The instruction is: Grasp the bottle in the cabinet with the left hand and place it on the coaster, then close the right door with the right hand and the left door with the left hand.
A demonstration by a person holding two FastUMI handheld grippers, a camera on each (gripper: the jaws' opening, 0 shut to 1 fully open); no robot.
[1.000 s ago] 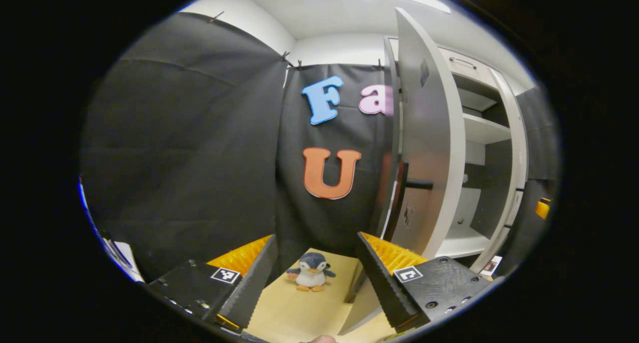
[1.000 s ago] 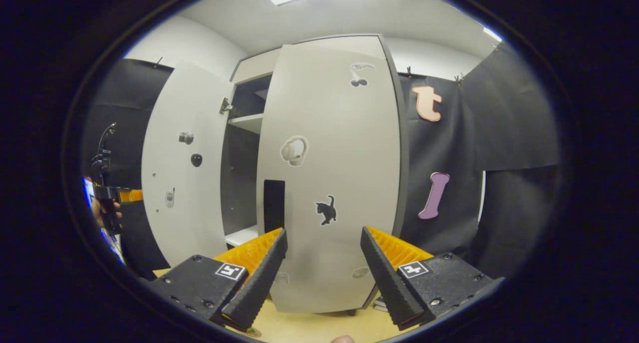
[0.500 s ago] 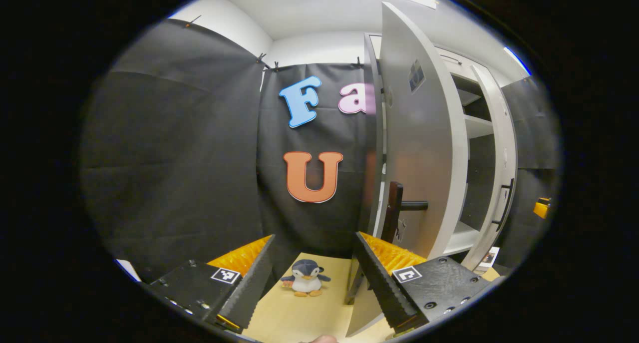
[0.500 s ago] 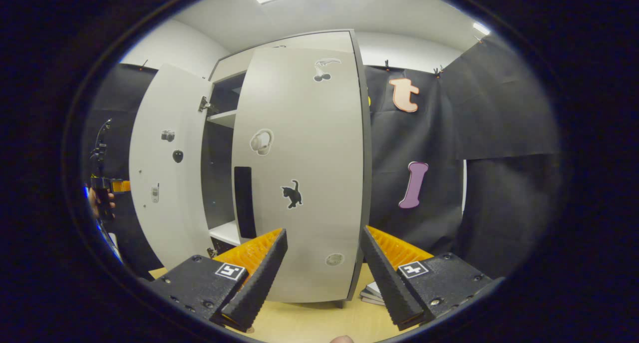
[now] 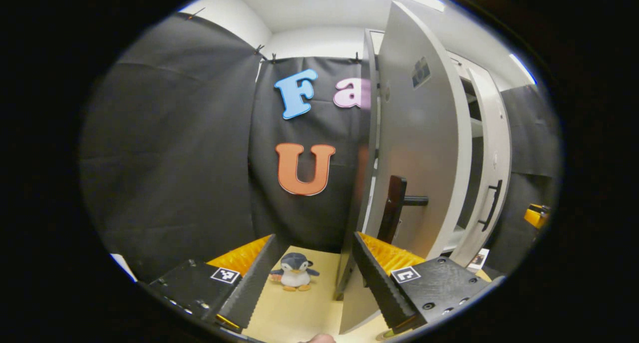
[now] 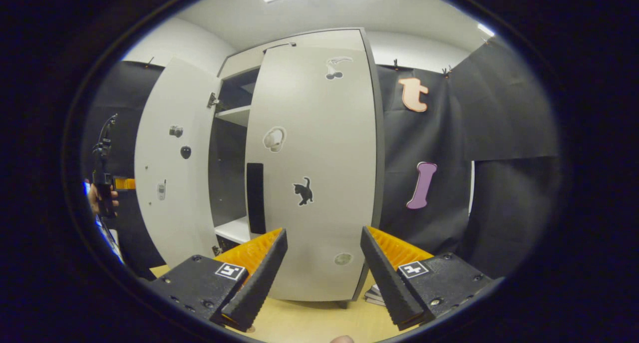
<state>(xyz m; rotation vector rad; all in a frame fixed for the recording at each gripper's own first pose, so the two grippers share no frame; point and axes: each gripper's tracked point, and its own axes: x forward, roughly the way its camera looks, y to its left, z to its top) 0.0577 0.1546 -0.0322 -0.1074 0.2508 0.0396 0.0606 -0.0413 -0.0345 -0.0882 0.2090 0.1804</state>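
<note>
Left tongs [image 5: 309, 283] are spread wide with nothing between the fingers, hanging just above the pale desk [image 5: 294, 313]. Straight ahead through the gap sits a small plush penguin [image 5: 294, 278] on the desk, against the black cloth wall. Just to the right of the right finger [image 5: 372, 278] stands the left door [image 5: 424, 148], swung well out and seen nearly edge-on, its dark handle [image 5: 399, 205] sticking out toward the opening; whether that finger touches the door's lower edge, I cannot tell. Beyond it is a slice of the cabinet's shelves [image 5: 473, 128], then the right door [image 5: 494, 158] with its own dark handle, nearly closed. Over to the right tongs [image 6: 322, 273]: also held apart, gripping nothing, pointed square at the face of the right door [image 6: 319, 158], which carries cat [image 6: 303, 190], headphone and cherry stickers. That door sits almost shut, a narrow dark gap beside it showing the cabinet [image 6: 229, 168] interior with a white shelf and bottom board. The left door [image 6: 172, 163] stands open beyond the gap, and past it, far left, a hand [image 6: 100, 198] holds the other gripper. Some flat books or papers [image 6: 374, 294] lie on the desk [image 6: 299, 328] under the cabinet's right corner. The bottle and the coaster: cannot tell where they are from these angles.
</note>
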